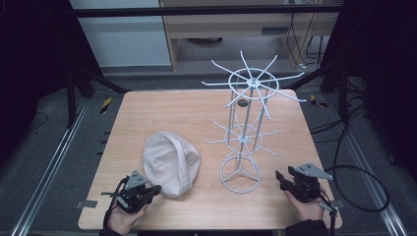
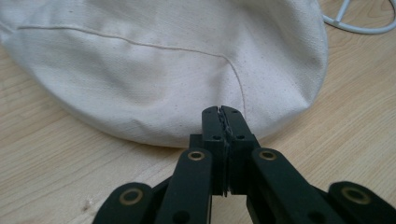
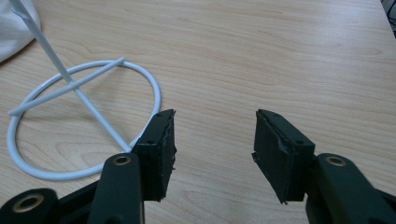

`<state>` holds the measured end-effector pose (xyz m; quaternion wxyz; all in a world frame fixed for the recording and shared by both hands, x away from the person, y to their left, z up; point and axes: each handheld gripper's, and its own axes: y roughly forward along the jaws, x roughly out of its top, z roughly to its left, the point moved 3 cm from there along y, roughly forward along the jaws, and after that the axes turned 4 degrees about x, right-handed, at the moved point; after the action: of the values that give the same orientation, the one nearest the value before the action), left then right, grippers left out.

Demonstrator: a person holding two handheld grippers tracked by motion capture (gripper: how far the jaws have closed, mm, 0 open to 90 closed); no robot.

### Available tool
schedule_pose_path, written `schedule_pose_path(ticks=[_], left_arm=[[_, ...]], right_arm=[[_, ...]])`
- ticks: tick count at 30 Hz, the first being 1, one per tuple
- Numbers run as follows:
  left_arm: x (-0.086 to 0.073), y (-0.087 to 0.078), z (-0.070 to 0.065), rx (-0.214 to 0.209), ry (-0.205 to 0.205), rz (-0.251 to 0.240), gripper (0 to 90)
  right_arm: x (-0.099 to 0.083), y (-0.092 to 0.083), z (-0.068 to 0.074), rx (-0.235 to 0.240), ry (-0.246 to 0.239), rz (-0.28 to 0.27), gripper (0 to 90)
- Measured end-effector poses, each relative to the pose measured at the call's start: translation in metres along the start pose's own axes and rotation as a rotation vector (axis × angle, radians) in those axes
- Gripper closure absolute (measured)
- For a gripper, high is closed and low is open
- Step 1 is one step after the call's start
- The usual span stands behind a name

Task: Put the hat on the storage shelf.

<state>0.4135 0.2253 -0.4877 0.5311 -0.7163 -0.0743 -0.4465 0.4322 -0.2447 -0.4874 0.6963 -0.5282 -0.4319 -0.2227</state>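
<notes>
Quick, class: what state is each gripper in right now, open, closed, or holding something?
Left gripper: jaws closed together, empty, tips just short of the cream cloth cap.
Right gripper: jaws open, empty, beside the white wire rack base.

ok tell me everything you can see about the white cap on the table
The cap is off-white woven cloth, canvas-like, with a stitched seam curving across it. It lies slumped on the wooden table, left of the white wire rack and apart from its ring base. The left gripper, jaws closed together, sits right at the cap's near edge; whether it pinches any cloth cannot be told.
</notes>
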Motion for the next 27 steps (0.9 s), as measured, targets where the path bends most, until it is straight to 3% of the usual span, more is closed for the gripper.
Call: schedule_pose_path(ticks=[9, 18, 27], left_arm=[[0.006, 0.016, -0.009, -0.018, 0.024, 0.016, 89.0], [0.016, 0.028, -0.022, -0.045, 0.002, -0.009, 89.4], [0.028, 0.043, -0.036, -0.058, 0.026, -0.021, 89.3]], right_arm=[[-0.001, 0.002, -0.001, -0.002, 0.003, 0.008, 48.1], [-0.001, 0.002, -0.004, -0.008, 0.005, 0.007, 48.0], [-0.001, 0.002, -0.007, -0.017, 0.011, 0.007, 48.0]])
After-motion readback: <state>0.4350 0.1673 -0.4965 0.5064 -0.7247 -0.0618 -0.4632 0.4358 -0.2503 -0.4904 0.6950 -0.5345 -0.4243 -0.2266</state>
